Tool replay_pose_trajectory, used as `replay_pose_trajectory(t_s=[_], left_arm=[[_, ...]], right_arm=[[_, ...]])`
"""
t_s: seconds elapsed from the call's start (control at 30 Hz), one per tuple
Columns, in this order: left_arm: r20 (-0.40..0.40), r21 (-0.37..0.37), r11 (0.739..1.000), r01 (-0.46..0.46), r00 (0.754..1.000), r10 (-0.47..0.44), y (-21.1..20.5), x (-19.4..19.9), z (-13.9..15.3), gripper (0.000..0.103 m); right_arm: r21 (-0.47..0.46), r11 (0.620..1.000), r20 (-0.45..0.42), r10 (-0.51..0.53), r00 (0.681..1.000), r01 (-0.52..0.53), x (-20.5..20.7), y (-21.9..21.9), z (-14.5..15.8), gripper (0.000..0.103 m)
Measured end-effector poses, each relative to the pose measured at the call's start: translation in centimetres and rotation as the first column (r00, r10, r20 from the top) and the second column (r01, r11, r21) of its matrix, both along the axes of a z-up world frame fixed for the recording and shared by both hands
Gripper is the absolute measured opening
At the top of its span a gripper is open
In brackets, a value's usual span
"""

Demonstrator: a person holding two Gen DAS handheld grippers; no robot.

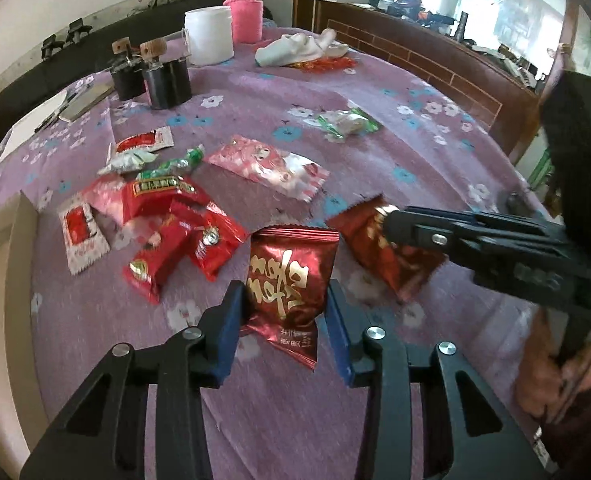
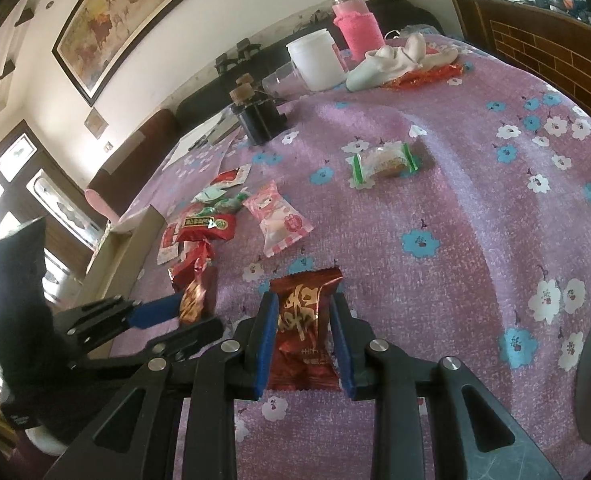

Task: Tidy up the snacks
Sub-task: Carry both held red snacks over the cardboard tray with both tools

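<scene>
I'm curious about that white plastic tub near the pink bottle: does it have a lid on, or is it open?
Cannot tell. The white plastic tub stands upright beside the pink-sleeved bottle, but neither view shows its top clearly.

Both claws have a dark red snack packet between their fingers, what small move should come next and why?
Probably lift the left claw and carry its dark red packet left toward the cardboard box. The blue fingers press both sides of that packet, so the grip looks set. The box edge sits just left of the snack pile. The right claw can follow with its own packet.
</scene>
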State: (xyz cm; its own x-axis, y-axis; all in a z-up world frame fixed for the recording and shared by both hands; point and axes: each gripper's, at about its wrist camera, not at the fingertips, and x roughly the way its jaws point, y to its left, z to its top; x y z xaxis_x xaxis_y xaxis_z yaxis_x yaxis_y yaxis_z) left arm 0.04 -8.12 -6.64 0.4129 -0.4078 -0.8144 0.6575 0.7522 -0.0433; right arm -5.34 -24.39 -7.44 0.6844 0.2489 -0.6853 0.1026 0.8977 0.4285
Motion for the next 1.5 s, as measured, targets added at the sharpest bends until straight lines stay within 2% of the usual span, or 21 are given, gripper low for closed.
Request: replay_pose_trajectory(t_s=[0.1, 0.17, 0.27, 0.4, 0.5, 0.53, 0.57, 0.67, 0.8, 0.9, 1.03, 1.17, 1.3, 1.43, 1.5], left_arm=[[-0.001, 0.01, 1.0, 0.022, 1.0, -0.022, 0.1, -1.2, 0.0, 0.037], [0.018, 0.032, 0.999, 0.022, 1.0, -0.022, -0.2, -1.7, -0.1, 0.038], [0.053, 0.054, 0.999, -0.003, 0.999, 0.0, -0.7, -1.6, -0.6, 0.038], [0.042, 0.053, 0.998, -0.018, 0.999, 0.016, -1.3, -1.2, -1.5, 0.038], [0.014, 0.004, 0.999, -0.042, 0.999, 0.042, -0.4, -1.1, -1.3, 0.036], [0.004, -0.019, 0.998, -0.054, 0.999, 0.054, 0.3, -1.2, -1.0, 0.035], [0.002, -0.034, 0.997, -0.065, 0.998, 0.065, 0.8, -1.4, -0.6, 0.035], [0.002, -0.094, 0.99, -0.101, 0.995, 0.102, 3.4, -2.1, 1.3, 0.035], [-0.006, -0.192, 0.968, -0.162, 0.986, 0.164, 8.7, -2.9, 4.8, 0.036], [-0.015, -0.259, 0.943, -0.211, 0.977, 0.214, 13.4, -2.9, 7.3, 0.036], [-0.012, -0.293, 0.912, -0.288, 0.955, 0.297, 18.8, -1.6, 9.6, 0.036], [-0.016, -0.26, 0.881, -0.396, 0.914, 0.406, 22.6, 1.9, 10.1, 0.036], [-0.111, -0.243, 0.835, -0.493, 0.87, 0.481, 25.1, 6.9, 8.3, 0.036], [-0.143, -0.21, 0.812, -0.545, 0.839, 0.526, 25.9, 11.2, 5.6, 0.036], [-0.176, -0.201, 0.806, -0.557, 0.83, 0.53, 26.0, 12.7, 4.3, 0.036]], right_arm=[[0.004, 1.0, -0.026, 0.01, 1.0, -0.01, 0.3, 0.2, -0.4, 0.031], [0.01, 1.0, -0.037, 0.022, 0.999, -0.022, 0.4, 0.3, -0.6, 0.036], [-0.011, 0.999, -0.032, 0.03, 0.999, -0.03, 0.5, 0.7, -0.5, 0.041], [-0.054, 0.998, -0.032, 0.039, 0.999, -0.04, 0.6, 1.4, -0.4, 0.043], [-0.036, 0.998, -0.028, 0.045, 0.999, -0.046, 0.7, 1.2, -0.5, 0.042], [-0.031, 0.999, -0.028, 0.042, 0.999, -0.043, 0.7, 1.1, -0.5, 0.033], [-0.018, 0.999, -0.031, 0.046, 0.998, -0.047, 0.7, 0.9, -0.6, 0.029], [-0.016, 0.999, -0.016, 0.048, 0.999, -0.049, 0.5, 1.0, -0.4, 0.023], [-0.065, 0.996, 0.057, 0.057, 0.997, -0.053, -0.6, 1.9, 0.9, 0.02], [-0.052, 0.995, 0.065, 0.092, 0.994, -0.089, -1.2, 3.0, 1.7, 0.02], [-0.025, 0.987, 0.095, 0.159, 0.983, -0.157, -1.0, 5.5, 4.8, 0.019], [-0.001, 0.97, 0.114, 0.24, 0.964, -0.242, 1.6, 9.5, 8.1, 0.019], [-0.009, 0.949, 0.097, 0.316, 0.944, -0.316, 5.8, 15.0, 9.6, 0.019], [0.009, 0.93, 0.038, 0.368, 0.929, -0.368, 11.3, 20.4, 9.0, 0.019], [-0.019, 0.927, 0.002, 0.374, 0.927, -0.374, 14.0, 23.1, 8.1, 0.019]])
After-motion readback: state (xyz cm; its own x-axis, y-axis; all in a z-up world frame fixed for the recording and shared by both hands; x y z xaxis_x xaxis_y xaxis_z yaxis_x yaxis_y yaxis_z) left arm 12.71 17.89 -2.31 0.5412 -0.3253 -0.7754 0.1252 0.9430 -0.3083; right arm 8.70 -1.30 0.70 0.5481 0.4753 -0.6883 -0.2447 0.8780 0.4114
